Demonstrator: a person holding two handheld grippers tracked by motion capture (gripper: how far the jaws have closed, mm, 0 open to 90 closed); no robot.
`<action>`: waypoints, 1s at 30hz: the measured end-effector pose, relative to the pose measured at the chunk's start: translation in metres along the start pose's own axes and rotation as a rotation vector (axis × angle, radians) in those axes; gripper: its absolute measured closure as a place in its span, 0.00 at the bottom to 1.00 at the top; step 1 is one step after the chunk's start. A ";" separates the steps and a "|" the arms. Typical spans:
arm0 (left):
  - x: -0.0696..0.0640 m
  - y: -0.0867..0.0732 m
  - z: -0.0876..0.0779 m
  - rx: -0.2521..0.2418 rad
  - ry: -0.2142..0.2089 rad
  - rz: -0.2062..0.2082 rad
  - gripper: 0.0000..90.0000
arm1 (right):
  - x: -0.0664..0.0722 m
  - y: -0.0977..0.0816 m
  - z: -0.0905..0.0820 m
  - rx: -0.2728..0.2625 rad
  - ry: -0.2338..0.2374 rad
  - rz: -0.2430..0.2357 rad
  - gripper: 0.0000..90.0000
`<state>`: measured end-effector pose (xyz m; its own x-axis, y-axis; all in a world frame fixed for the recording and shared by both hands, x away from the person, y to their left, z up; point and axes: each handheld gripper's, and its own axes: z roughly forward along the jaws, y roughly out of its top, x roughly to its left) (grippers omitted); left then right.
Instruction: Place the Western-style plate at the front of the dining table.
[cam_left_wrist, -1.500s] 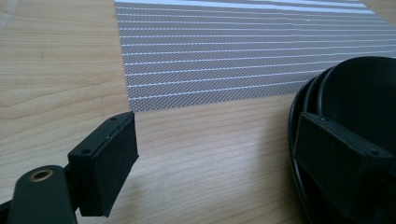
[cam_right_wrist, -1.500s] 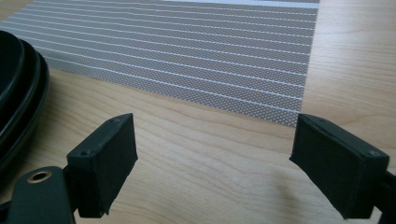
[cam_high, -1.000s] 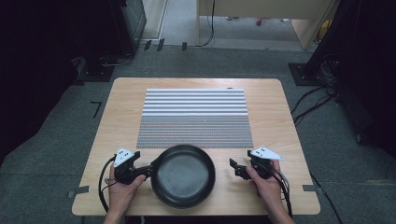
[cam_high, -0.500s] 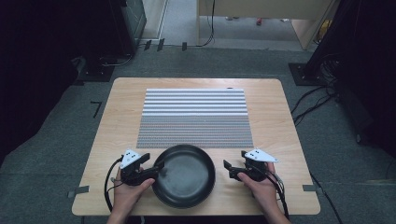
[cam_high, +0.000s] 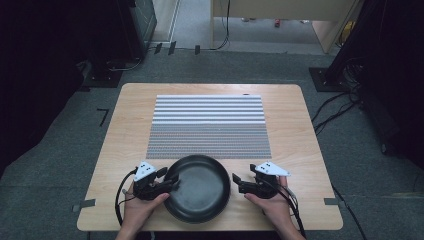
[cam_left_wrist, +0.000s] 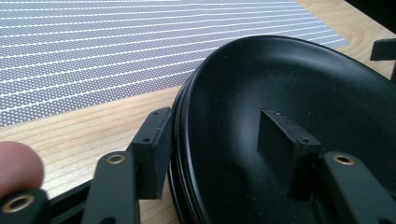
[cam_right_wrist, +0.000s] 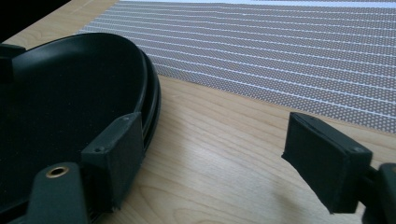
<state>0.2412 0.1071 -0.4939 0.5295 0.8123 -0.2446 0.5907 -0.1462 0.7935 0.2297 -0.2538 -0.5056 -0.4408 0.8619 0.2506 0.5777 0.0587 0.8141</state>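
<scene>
A black pan (cam_high: 199, 189) was seen near the front of the tabletop (cam_high: 300, 125), just below a striped mat (cam_high: 209, 125). The L gripper (cam_high: 170, 181) had its jaws closing round the pan's left rim, one in, one out, w/ a gap left. The R gripper (cam_high: 238, 182) was held wide, w/ nothing gripped, at the right rim.

We find bare table (cam_high: 295, 125) right of the mat (cam_high: 209, 126), where a gripper could pass freely. The pan (cam_high: 200, 189) blocks the near middle, between the left gripper (cam_high: 170, 181) and right gripper (cam_high: 239, 184). Its rim (cam_left_wrist: 180, 140) fills the gap between the left jaws.
</scene>
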 end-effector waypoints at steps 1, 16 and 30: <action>0.000 0.000 0.001 0.005 0.002 -0.001 0.52 | 0.004 -0.001 0.001 0.000 0.006 -0.010 0.27; 0.006 -0.001 0.000 0.001 -0.012 -0.026 0.60 | 0.012 -0.004 -0.002 -0.089 0.170 0.048 0.66; 0.007 -0.002 0.000 0.000 -0.009 -0.022 0.64 | 0.014 -0.004 -0.001 0.004 0.248 0.136 0.86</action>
<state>0.2442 0.1131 -0.4972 0.5222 0.8100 -0.2670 0.6019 -0.1282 0.7882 0.2204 -0.2428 -0.5052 -0.5136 0.7122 0.4785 0.6455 -0.0467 0.7623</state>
